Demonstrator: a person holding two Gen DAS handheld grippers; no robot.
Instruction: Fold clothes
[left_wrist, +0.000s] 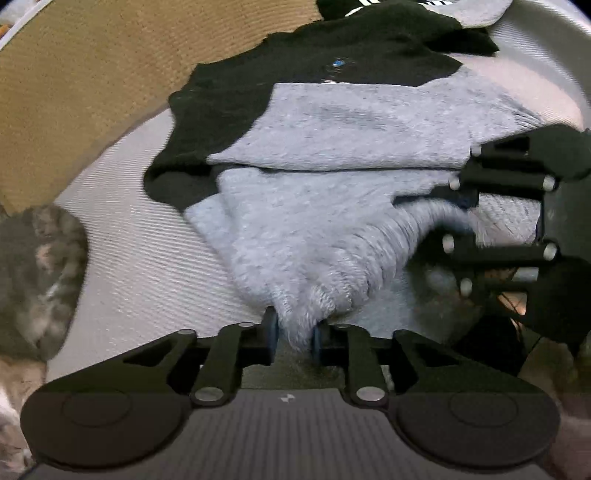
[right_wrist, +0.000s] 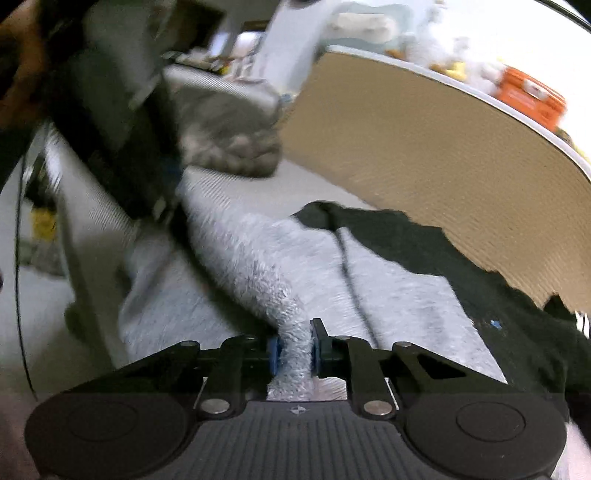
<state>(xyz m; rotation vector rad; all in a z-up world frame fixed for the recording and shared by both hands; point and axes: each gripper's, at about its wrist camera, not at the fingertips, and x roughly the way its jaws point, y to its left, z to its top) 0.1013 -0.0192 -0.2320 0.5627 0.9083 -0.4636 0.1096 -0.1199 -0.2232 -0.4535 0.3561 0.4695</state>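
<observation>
Left wrist view: one left gripper (left_wrist: 294, 338) at bottom centre, its two blue-padded fingers nearly closed, pinching a bunched fold of one grey knit sweater (left_wrist: 332, 221). Sweater spread across the middle of the frame, black at its upper and left parts, lying on a white ribbed bed cover (left_wrist: 140, 258). One small blue tag (left_wrist: 337, 63) on the black cloth near top centre. One tan headboard (left_wrist: 92, 92) filling the upper left. One mottled grey fuzzy blanket (left_wrist: 40, 273) at the left edge. One right gripper (left_wrist: 469, 206) entering from the right edge, clamped on the sweater's ribbed edge. Another dark garment with white stripes (left_wrist: 369, 7) at the very top, partly cut off.

Right wrist view: right gripper (right_wrist: 294, 354) at bottom centre, two blue pads closed to a narrow gap, squeezing a twisted band of the grey knit sweater (right_wrist: 258, 266). Band running up to the left toward the left gripper (right_wrist: 147, 184), blurred; grip there not discernible in this view. Black part of the sweater along the right, below the tan headboard (right_wrist: 424, 155). Fuzzy blanket (right_wrist: 232, 144) above centre. One orange box (right_wrist: 528, 98) at upper right.
</observation>
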